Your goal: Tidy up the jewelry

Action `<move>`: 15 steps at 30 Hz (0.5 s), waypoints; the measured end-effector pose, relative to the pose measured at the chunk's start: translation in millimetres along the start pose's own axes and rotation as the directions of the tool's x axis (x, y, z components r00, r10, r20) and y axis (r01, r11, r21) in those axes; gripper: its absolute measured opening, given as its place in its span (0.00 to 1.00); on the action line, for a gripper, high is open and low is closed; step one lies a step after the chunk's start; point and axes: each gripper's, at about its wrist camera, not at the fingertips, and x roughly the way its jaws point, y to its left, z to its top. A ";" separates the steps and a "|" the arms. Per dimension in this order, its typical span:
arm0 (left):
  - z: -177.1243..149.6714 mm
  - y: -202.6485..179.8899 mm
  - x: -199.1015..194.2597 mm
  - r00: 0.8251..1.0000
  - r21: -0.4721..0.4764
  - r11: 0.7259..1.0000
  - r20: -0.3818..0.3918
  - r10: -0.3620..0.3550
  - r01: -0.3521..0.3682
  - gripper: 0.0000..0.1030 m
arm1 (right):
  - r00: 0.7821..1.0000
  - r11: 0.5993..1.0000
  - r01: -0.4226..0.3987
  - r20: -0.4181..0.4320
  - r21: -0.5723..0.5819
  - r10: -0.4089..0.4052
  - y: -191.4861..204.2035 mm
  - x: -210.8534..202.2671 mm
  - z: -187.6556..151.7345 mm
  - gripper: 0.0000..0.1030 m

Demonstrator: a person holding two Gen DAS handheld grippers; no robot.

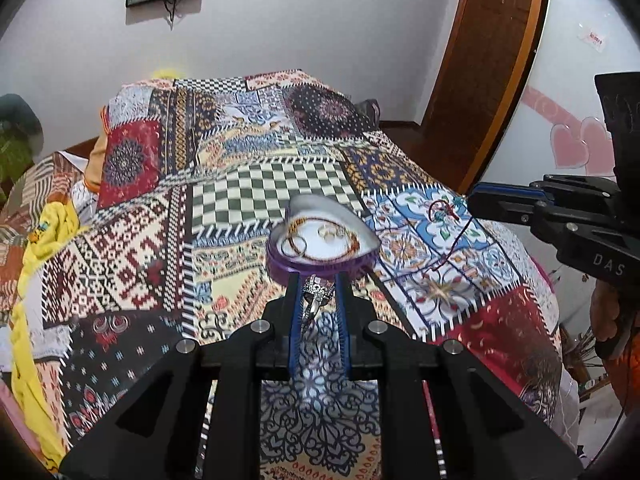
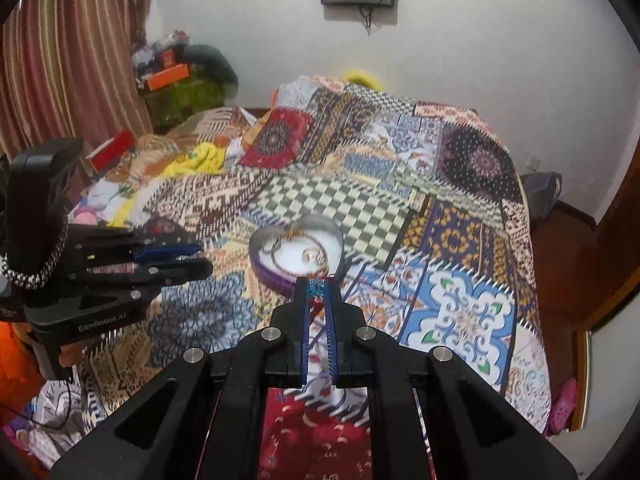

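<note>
Silver gem-set ring (image 1: 316, 295) pinched in left claw (image 1: 318, 280), beaded red cord (image 2: 317, 290) pinched in right claw (image 2: 319, 285), heart-shaped purple-rimmed box (image 1: 320, 266)

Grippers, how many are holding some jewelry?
2. The left gripper pinches a silver ring; the right gripper pinches a beaded red string. Both hover beside the heart-shaped box.

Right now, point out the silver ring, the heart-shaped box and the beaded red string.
silver ring (image 1: 316, 294), left wrist view, on its stone-set top.
heart-shaped box (image 1: 320, 270), left wrist view, on its purple wall.
beaded red string (image 2: 316, 289), right wrist view, on its blue beads.
</note>
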 end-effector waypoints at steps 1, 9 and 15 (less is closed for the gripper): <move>2.7 0.2 0.0 1.000 0.000 1.000 0.006 0.003 -0.003 0.14 | 1.000 1.000 0.003 0.009 -0.001 -0.003 -0.6 -1.0 3.4 0.06; 20.9 3.6 7.9 1.000 -0.001 1.000 0.023 0.017 -0.017 0.14 | 0.998 1.000 0.003 0.065 0.004 -0.003 -4.8 -0.3 26.5 0.06; 28.7 7.5 23.6 1.000 -0.008 1.000 0.005 0.015 -0.015 0.14 | 0.996 0.999 -0.024 0.090 0.021 0.022 -4.9 10.7 38.9 0.06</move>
